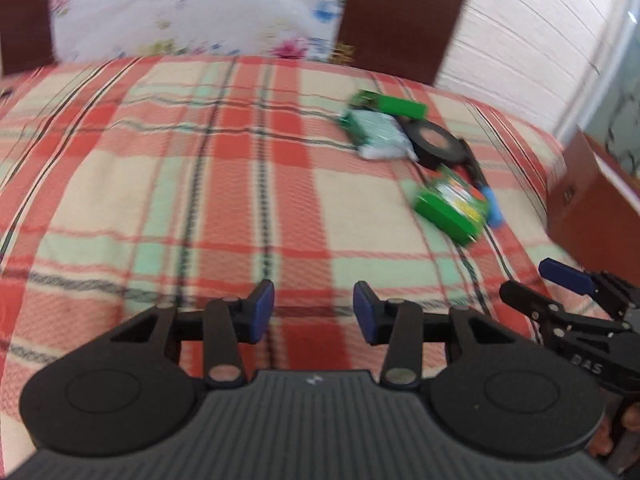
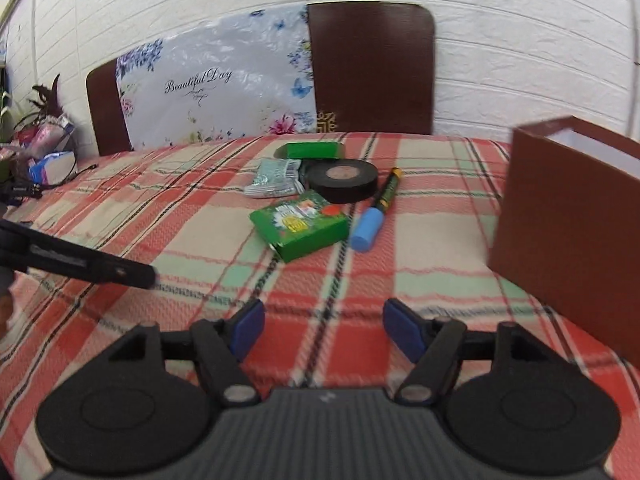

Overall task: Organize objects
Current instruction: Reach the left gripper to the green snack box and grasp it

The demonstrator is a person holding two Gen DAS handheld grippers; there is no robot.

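Nearest the right wrist camera, the right gripper (image 2: 323,330) hovers low over the near edge of the bench (image 2: 168,216), its blue-padded fingers (image 2: 249,327) spread wide with nothing between them. In the left wrist view the left gripper (image 1: 314,312) sits likewise above the near edge, its fingers (image 1: 262,311) parted and empty, and the right gripper shows at that view's lower right. The bench is covered by a plaid cloth (image 2: 420,240) in red, cream and mint. Toward the right edge stands a brown box (image 2: 568,216), upright and open at the top with a pale inside. Past the grippers, around the middle of the bench, the objects lie in a loose cluster. Closest is a green printed carton (image 2: 300,226), lying flat. Just beside it on the right lies a marker (image 2: 374,210) with a blue cap pointing toward the near edge and a dark barrel running away. Behind the carton sits a black tape roll (image 2: 343,180), flat on its side and close against the marker's barrel. To the left of the roll rests a silvery-teal packet (image 2: 276,178), touching it. Farther on, near the far edge, lies a plain green box (image 2: 310,150). Beyond the far edge stand two dark brown chair backs (image 2: 372,68), with a floral sheet (image 2: 216,96) reading "Beautiful Day" between them, before a white brick wall (image 2: 520,40).
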